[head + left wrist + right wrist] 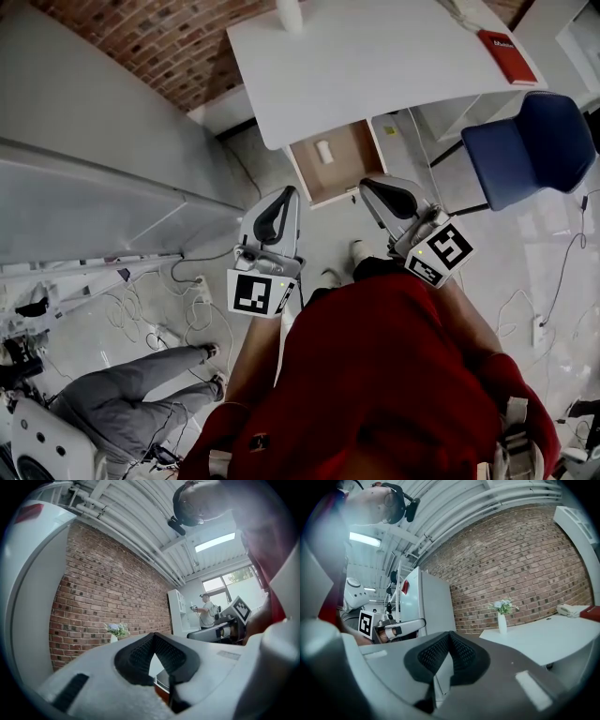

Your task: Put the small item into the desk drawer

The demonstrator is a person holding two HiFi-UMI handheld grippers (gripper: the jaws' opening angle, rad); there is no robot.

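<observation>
- Head view shows the small item (324,151) lying inside the open desk drawer (352,176).
- Left gripper (286,199) and right gripper (371,189) are closed and empty, near its front.
- Closing likely remains: push the front squarely with 2 tips.

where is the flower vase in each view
Head view: top edge, left of centre, the vase on the desk, seen from above and cut off.
Left gripper view: vase lower left, in front of the brick wall.
Right gripper view: vase right of centre, on the desk's far end.
Shared landmark: the brick wall behind it.
</observation>
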